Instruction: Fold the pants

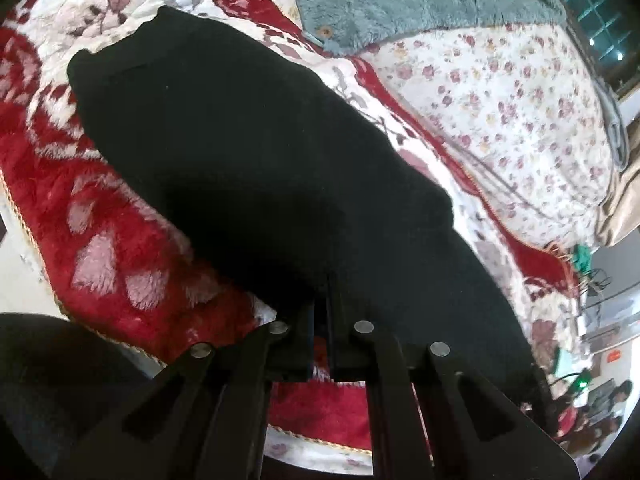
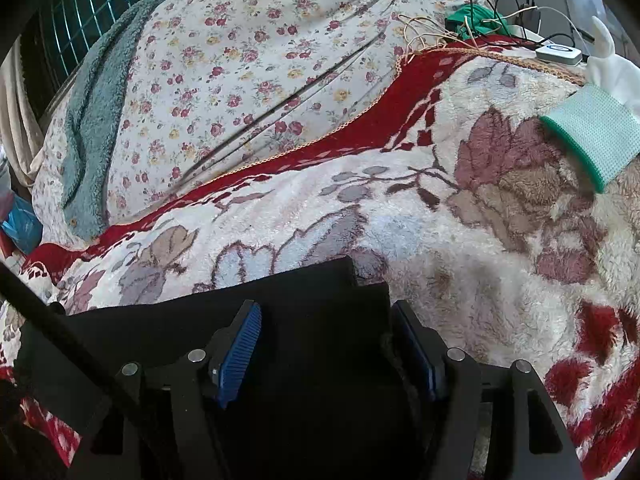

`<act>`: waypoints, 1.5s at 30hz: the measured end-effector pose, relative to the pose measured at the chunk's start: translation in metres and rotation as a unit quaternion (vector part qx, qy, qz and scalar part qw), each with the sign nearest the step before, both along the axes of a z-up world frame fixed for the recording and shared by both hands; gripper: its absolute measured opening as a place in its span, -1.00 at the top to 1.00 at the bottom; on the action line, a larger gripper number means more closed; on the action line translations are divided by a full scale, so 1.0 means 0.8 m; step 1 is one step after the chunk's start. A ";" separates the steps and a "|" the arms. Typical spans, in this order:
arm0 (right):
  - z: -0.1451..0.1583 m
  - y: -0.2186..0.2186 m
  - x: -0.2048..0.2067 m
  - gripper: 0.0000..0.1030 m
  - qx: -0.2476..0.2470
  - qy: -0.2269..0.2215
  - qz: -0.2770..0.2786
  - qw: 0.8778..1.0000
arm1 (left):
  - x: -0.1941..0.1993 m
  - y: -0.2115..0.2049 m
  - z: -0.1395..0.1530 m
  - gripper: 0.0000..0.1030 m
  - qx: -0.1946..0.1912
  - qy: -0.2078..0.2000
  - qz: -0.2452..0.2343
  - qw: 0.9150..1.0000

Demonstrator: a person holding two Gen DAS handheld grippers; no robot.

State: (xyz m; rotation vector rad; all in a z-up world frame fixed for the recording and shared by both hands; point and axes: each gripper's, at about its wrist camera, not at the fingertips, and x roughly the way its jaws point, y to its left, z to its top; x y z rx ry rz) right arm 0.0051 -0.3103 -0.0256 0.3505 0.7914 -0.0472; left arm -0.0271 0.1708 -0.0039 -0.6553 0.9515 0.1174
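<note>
The black pants (image 1: 240, 140) lie in a long band across a red and white plush blanket (image 1: 120, 220). My left gripper (image 1: 322, 300) is shut, its fingers pressed together on the near edge of the pants, where the dark cloth runs down into the tips. In the right wrist view, the other end of the pants (image 2: 312, 380) lies flat under my right gripper (image 2: 325, 312). That gripper is open, with its blue pads (image 2: 240, 344) wide apart on either side of the cloth, and the right pad sits at the cloth's edge.
A teal fleece garment (image 1: 400, 4) and a floral sheet (image 1: 500, 100) lie beyond the blanket. In the right wrist view a green mesh cloth (image 2: 592, 140) sits on the blanket at the right, with cables and a white device (image 2: 560, 54) behind it.
</note>
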 end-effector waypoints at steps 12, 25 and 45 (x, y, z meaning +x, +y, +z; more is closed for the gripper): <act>0.037 -0.067 -0.025 -0.07 0.154 -0.013 -0.042 0.987 | -0.045 -0.070 0.045 0.35 0.111 -0.027 -0.042 0.993; -0.007 -0.126 -0.131 -0.09 0.370 -0.029 -0.124 0.920 | 0.061 -0.205 0.076 0.32 0.123 -0.126 -0.241 0.954; -0.022 -0.125 0.006 0.34 0.384 0.093 -0.001 0.919 | 0.073 -0.192 0.013 0.32 0.038 -0.035 -0.232 0.971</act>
